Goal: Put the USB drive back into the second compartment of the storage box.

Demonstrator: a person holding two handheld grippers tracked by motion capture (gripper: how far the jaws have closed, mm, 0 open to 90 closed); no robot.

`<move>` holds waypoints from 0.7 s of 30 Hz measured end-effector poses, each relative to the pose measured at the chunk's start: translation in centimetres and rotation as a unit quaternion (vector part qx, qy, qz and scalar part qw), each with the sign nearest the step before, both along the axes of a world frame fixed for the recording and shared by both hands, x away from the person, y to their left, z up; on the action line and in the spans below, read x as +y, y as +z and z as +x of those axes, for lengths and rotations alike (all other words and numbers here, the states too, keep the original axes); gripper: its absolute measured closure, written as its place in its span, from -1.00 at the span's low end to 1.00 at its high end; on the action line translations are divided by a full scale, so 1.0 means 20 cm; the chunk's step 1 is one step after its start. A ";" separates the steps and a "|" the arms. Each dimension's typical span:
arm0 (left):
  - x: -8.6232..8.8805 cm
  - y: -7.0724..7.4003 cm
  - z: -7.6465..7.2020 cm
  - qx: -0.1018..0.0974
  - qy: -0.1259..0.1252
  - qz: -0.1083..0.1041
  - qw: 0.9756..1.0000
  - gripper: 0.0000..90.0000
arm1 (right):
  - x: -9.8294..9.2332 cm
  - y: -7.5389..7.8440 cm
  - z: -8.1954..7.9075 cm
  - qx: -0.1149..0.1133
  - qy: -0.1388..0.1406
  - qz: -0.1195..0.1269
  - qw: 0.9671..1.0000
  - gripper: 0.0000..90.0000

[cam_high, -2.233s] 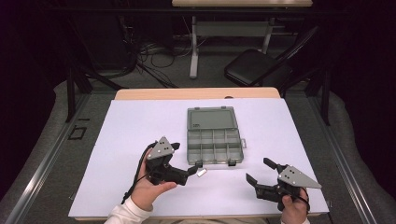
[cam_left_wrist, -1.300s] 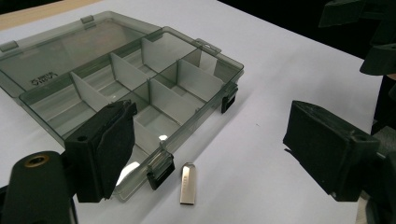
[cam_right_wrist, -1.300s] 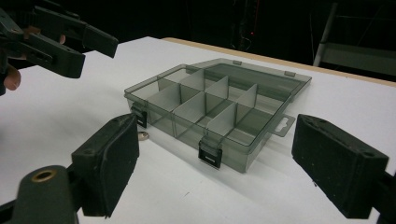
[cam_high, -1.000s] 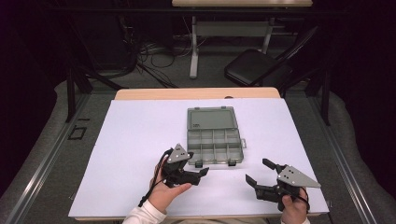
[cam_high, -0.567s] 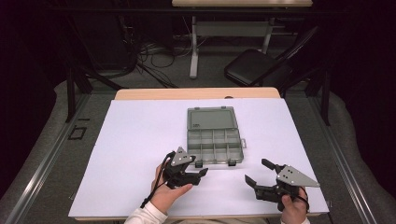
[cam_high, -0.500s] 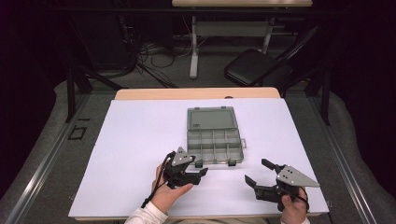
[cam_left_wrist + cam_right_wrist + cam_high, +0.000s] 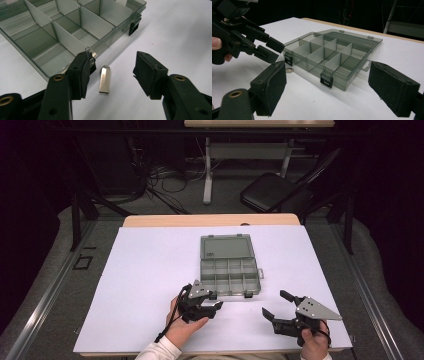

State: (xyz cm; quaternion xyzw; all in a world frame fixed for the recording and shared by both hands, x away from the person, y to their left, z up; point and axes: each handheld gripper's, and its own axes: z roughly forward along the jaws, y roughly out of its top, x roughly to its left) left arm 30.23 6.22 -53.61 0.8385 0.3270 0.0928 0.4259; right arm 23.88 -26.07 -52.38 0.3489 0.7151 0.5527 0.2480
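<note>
- Lying flat on the white table cover [image 7: 150,270], a small metal flash drive [image 7: 104,79] sits just beside the near front wall of the open compartment box [image 7: 230,270], apart from it, near one black latch [image 7: 287,60].
- Left gripper [image 7: 110,72]: jaws apart, straddling the drive, one pad [image 7: 81,72] close to the box wall, the other on the open side. Neither pad touches the drive.
- Right gripper [image 7: 277,304]: jaws wide apart, holding nothing, resting well apart from the drive near the table's front edge.
- Box: clear grey plastic, lid laid back, divided compartments all appear empty.
- Handling judgement: the drive looks light, rigid and polished, so likely slippery; its thin, flat profile leaves little edge above the surface.
- Recommended hold: across the two long sides near mid-length, pads low to the cover.
- Risk: the pad near the box may catch the wall or latch; a high pinch may squirt the drive out.
</note>
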 end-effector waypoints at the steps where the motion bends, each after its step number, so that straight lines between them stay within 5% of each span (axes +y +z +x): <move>1: 0.00 -0.01 0.00 0.004 -0.002 -0.002 1.000 0.07 | 0.00 0.00 0.00 -0.001 0.000 -0.001 1.000 -0.68; 21: -0.04 -0.06 0.01 0.003 -0.008 0.029 1.000 0.51 | 0.00 0.00 0.00 0.002 0.002 -0.002 1.000 -0.68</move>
